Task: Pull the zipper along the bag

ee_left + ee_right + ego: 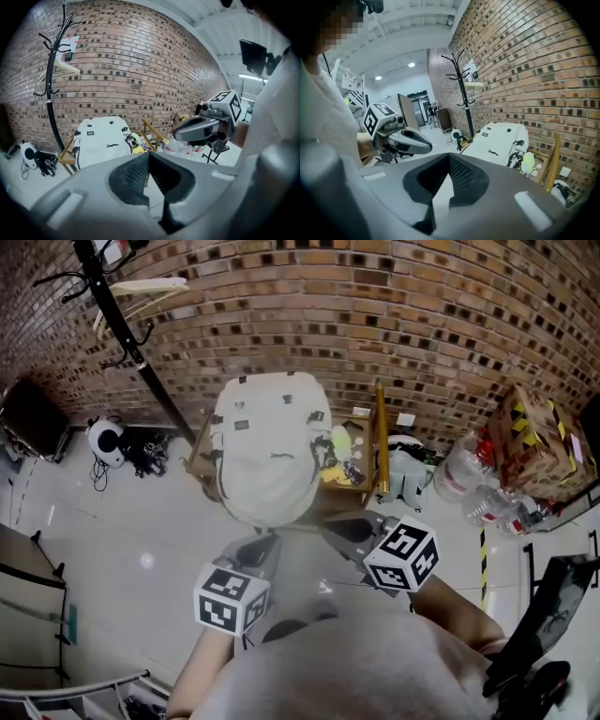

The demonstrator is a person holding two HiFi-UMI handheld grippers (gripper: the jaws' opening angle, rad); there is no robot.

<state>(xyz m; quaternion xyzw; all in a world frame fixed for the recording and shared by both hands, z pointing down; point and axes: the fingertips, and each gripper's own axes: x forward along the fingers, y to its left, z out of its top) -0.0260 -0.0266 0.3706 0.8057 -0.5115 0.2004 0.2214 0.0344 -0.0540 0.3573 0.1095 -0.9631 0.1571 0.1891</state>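
So far: no pulling is showing; the zipper is too small to make out, so I am judging the task unstarted.
Bag (267, 451): sitting on a wooden frame (381, 442) against the brick wall (375, 315), well apart from both grippers.
Left gripper (149, 154): fingers are pressing together, gripping nothing.
Right gripper (449, 155): fingers are likewise sitting shut and empty.
Remaining: reaching the bag, finding the zipper tab, gripping it and drawing it along.

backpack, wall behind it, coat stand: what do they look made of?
Backpack: probably off-white woven fabric, matte; soft creases, black strap tabs.
Wall: bare brick, rough; mortar lines visible.
Coat stand: likely black-painted metal; thin dark tube, curved hooks.
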